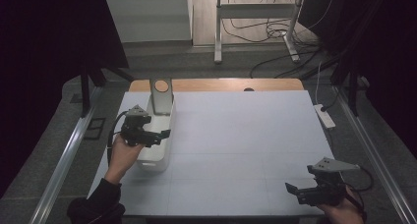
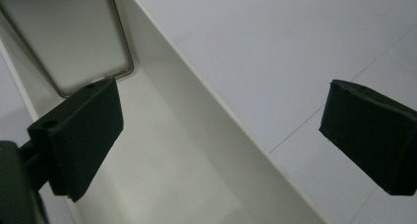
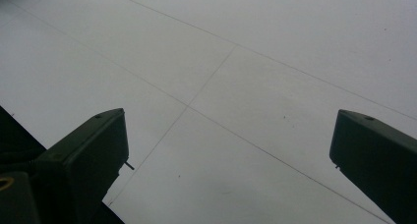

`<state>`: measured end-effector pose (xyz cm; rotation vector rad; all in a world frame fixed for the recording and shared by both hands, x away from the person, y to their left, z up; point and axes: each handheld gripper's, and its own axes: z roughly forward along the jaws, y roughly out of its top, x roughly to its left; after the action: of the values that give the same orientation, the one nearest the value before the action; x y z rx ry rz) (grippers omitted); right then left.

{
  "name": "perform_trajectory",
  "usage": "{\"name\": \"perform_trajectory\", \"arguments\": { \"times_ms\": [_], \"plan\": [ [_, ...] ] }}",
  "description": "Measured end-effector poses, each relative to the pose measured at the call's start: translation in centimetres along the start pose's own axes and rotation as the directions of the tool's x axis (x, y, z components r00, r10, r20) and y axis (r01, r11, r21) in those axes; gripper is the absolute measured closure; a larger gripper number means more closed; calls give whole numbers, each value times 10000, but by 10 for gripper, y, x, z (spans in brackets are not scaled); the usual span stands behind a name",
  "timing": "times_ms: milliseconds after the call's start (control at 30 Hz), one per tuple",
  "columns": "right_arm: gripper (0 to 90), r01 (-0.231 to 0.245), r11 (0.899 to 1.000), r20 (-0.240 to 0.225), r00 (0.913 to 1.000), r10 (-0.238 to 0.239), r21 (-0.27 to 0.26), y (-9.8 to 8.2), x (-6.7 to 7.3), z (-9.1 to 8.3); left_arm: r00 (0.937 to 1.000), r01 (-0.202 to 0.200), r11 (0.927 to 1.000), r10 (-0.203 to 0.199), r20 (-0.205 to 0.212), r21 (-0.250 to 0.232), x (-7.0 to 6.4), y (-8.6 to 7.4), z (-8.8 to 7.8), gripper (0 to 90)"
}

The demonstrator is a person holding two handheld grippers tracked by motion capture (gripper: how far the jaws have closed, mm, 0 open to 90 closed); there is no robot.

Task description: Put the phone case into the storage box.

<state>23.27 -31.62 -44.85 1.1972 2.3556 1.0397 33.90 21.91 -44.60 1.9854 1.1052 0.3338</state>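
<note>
A white oblong bin (image 1: 147, 160) stands on the left part of the white table (image 1: 236, 140). A grey flat piece with a round tan spot (image 1: 161, 94) leans upright at the bin's far end. My left gripper (image 1: 160, 137) hovers over the bin, open. In the left gripper view, the left gripper (image 2: 221, 130) straddles the bin's side wall (image 2: 196, 94), one jaw inside the bin and the other over the table. The metal-rimmed grey piece (image 2: 64, 37) lies beyond the inner jaw. My right gripper (image 1: 295, 193) is open near the front right corner. The right gripper (image 3: 231, 155) has only bare table (image 3: 246, 86) between its jaws.
A white power strip (image 1: 324, 115) lies at the table's right edge. A wooden strip (image 1: 231, 84) runs along the far edge. Metal rails (image 1: 69, 150) flank the table. A desk frame (image 1: 255, 17) and loose cables are on the floor behind.
</note>
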Motion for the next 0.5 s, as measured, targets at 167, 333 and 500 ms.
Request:
{"name": "perform_trajectory", "arguments": {
  "times_ms": [167,333,500],
  "plan": [
    [17,15,10000,-16,10000,-15,8,0,0,0,9998,33,10000,-31,173,-93,-5,-2,-3,32],
    [17,16,10000,-34,10000,-16,20,0,0,0,9996,-19,9998,24,290,-188,-9,-3,-5,31],
    [16,15,10000,-42,10000,-15,32,0,0,0,9993,-58,9997,67,369,-252,-12,-5,-6,30]
  ]
}}
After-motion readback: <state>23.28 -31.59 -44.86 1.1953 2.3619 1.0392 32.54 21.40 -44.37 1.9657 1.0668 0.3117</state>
